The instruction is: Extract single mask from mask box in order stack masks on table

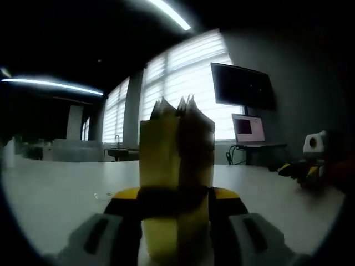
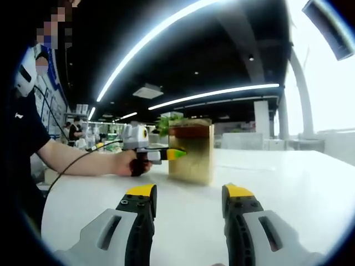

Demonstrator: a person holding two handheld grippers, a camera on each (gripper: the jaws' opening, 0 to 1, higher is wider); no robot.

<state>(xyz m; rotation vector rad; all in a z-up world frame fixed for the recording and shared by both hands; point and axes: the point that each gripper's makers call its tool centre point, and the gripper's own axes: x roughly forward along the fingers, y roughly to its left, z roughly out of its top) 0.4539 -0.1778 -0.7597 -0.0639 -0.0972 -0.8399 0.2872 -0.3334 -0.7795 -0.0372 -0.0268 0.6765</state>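
— Where's the mask box (image 2: 192, 151) right now?

— Standing upright on the white worktop (image 2: 288, 183), out ahead of the right tool (image 2: 188, 206), a little past its tips toward twelve o'clock. In the left gripper view the same box (image 1: 176, 166) is right up against the camera, backlit and yellowish, with pale mask edges (image 1: 176, 106) sticking up out of its top.

— And the left tool (image 1: 176, 202)?

— It's pressed onto the box, one yellow-tipped jaw on each side of it, low on the carton. From the right gripper view you see that tool (image 2: 158, 153) coming in from nine o'clock, its yellow tip against the box's side, held by the person's hand (image 2: 130, 164), forearm resting along the worktop.

— The right one, is it gripping anything?

— No. Its jaws stand spread apart with bare worktop between them, clear of the box.

— Anything else about?

— In the left gripper view, a dark monitor (image 1: 242, 86) hangs on the wall at about two o'clock, with a laptop (image 1: 248, 128) glowing on a desk beneath it, and bright blinds (image 1: 183, 83) behind the box. The right tool (image 1: 308, 162) shows over at three o'clock, resting near the worktop edge.
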